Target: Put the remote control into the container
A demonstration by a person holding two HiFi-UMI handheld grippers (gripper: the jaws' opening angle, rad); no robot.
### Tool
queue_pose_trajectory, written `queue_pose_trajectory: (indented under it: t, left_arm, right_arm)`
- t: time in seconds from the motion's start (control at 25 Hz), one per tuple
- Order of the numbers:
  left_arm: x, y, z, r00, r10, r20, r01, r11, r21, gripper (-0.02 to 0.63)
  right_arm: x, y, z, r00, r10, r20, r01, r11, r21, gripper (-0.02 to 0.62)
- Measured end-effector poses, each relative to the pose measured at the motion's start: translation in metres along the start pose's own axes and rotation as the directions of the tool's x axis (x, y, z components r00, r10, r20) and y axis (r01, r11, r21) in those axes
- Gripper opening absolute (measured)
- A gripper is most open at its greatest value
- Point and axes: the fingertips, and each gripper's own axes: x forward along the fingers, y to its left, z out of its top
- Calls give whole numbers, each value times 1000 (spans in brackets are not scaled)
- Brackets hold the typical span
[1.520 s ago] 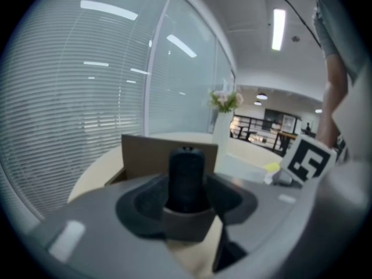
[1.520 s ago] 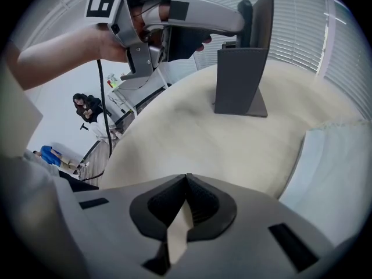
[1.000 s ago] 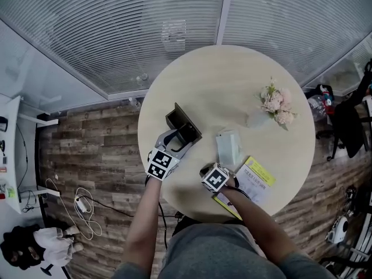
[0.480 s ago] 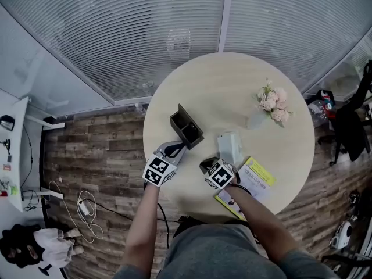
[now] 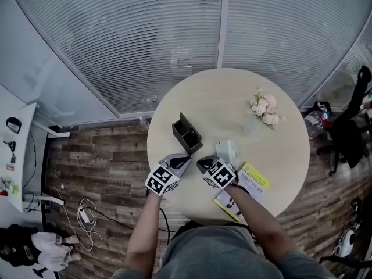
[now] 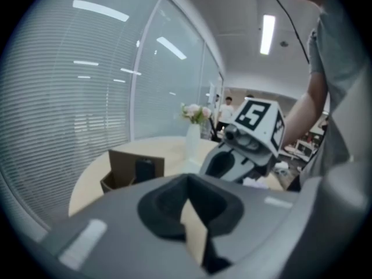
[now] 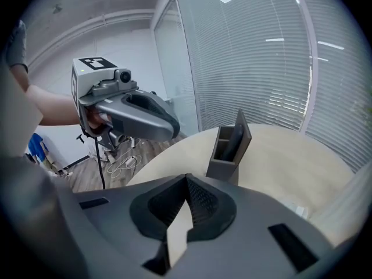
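A dark compartmented container stands on the left part of the round table. A dark remote control stands upright inside it, and the right gripper view shows the remote control in the nearer compartment of the container. My left gripper hovers just in front of the container; its jaws have just been closing and are shut with nothing between them. My right gripper is beside it, also shut and empty. Both jaw pairs meet in their own views, left gripper and right gripper.
A white box lies right of the container, with a yellow booklet at the near table edge. A vase of pink flowers stands at the far right. A glass wall with blinds is behind the table; cables lie on the wooden floor.
Both grippers have drawn back from the container toward me and risen. The left jaws, open around the container a second ago, are now closed. The remote stays in the container.
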Motion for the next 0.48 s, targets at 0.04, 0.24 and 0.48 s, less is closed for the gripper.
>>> queue_pose_trajectory:
  t: [0.04, 0.24, 0.48]
  left_arm:
    - [-3, -2, 3, 1000, 0, -1, 0, 1000, 7, -3]
    - [-16, -7, 23, 999, 32, 12, -33, 999, 36, -3]
    - [-35, -13, 44, 994, 97, 41, -99, 994, 41, -3]
  right_arm:
    - [-4, 0, 5, 1000, -4, 11, 4, 1000, -2, 15]
    - [-26, -4, 34, 996, -22, 81, 24, 1000, -20, 15]
    - [-56, -1, 57, 990, -23, 142, 33, 997, -70, 15]
